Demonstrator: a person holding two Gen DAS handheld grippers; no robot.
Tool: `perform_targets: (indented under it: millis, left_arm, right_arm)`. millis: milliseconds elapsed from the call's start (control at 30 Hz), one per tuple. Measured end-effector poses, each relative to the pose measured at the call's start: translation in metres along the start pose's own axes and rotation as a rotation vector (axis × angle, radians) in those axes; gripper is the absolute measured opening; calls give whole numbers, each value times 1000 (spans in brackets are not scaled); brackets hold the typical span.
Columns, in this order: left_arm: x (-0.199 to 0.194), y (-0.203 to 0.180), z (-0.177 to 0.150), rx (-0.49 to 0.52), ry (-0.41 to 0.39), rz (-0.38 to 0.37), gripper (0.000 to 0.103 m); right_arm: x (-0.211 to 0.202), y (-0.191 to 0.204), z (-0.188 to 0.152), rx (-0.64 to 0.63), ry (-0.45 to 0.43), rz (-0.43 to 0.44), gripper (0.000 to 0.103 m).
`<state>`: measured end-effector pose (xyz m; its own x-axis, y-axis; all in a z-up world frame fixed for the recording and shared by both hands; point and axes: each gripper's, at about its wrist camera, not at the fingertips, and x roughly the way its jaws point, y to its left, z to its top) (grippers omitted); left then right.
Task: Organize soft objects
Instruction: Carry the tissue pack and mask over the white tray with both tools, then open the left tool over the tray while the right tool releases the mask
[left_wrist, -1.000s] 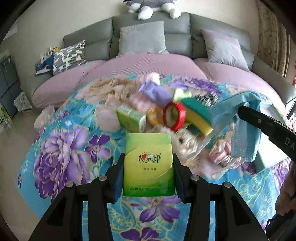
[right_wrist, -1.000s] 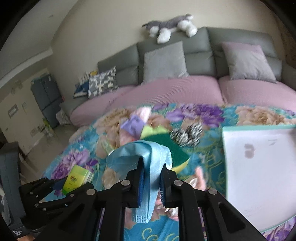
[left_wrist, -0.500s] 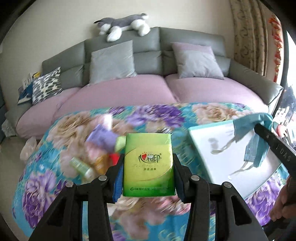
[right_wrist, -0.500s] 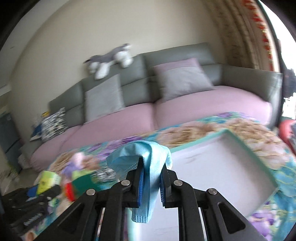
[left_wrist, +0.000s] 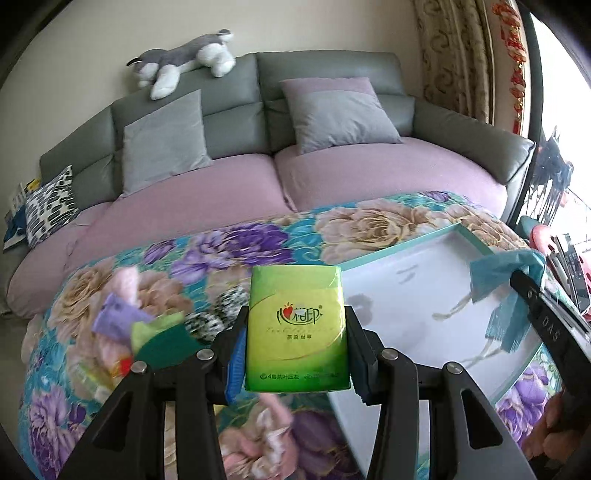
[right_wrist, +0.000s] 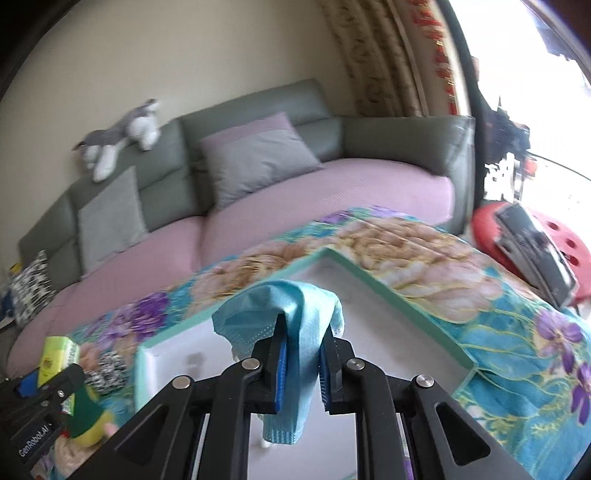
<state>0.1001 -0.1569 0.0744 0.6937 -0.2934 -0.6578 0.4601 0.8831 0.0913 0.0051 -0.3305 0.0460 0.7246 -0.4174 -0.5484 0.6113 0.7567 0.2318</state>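
Observation:
My left gripper (left_wrist: 297, 332) is shut on a green tissue pack (left_wrist: 297, 325), held above the floral blanket beside the left edge of a white tray with a teal rim (left_wrist: 399, 245). My right gripper (right_wrist: 301, 350) is shut on a blue face mask (right_wrist: 295, 314) that drapes over its fingers, above the tray (right_wrist: 373, 277). The mask (left_wrist: 506, 269) and right gripper also show at the right of the left wrist view. The tissue pack (right_wrist: 55, 354) shows at the left of the right wrist view.
A heap of soft items lies on the blanket left of the tray: a purple packet (left_wrist: 114, 319), a green sponge (left_wrist: 166, 347), a black-and-white scrunchie (left_wrist: 218, 314). A grey and pink sofa (left_wrist: 258, 177) stands behind. A red stool (right_wrist: 554, 236) stands at right.
Both grippers have swung right from the heap of items to the white tray, each still holding its object. The right gripper now hangs over the tray.

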Motion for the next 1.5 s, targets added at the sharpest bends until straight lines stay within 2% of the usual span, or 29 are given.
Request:
perform_targets:
  millis: [233, 433, 800, 900, 967, 1000, 1067, 1167, 1233, 1367, 1433, 1500]
  left_arm:
    - [30, -31, 1, 23, 34, -57, 48]
    - [57, -47, -1, 32, 68, -63, 48]
    - [85, -50, -10, 8, 138, -58, 49]
    - [84, -46, -8, -8, 135, -57, 50]
    - [83, -44, -7, -16, 129, -55, 57]
    - [81, -43, -7, -19, 124, -52, 60]
    - [79, -40, -6, -26, 117, -51, 62]
    - [76, -36, -5, -44, 109, -46, 70]
    - [74, -31, -5, -58, 105, -26, 77]
    - [72, -16, -5, -107, 113, 25, 81]
    - [70, -6, -6, -147, 116, 47, 92]
    - [68, 2, -8, -178, 114, 66, 92]
  right_arm:
    - [12, -23, -4, 51, 27, -73, 15]
    - [17, -41, -4, 101, 43, -134, 17]
    - [28, -37, -8, 59, 99, -149, 19]
    - [31, -36, -8, 58, 115, -142, 30]
    - [31, -35, -9, 57, 119, -143, 51]
    - [30, -35, -9, 57, 118, -142, 55]
    - [30, -34, -9, 51, 115, -142, 56]
    - [29, -32, -8, 42, 116, -136, 60]
    - [29, -31, -9, 40, 122, -133, 65]
    - [30, -30, -8, 38, 133, -125, 75]
    - [31, -28, -8, 32, 137, -118, 78]
    - [32, -26, -9, 21, 144, -105, 81]
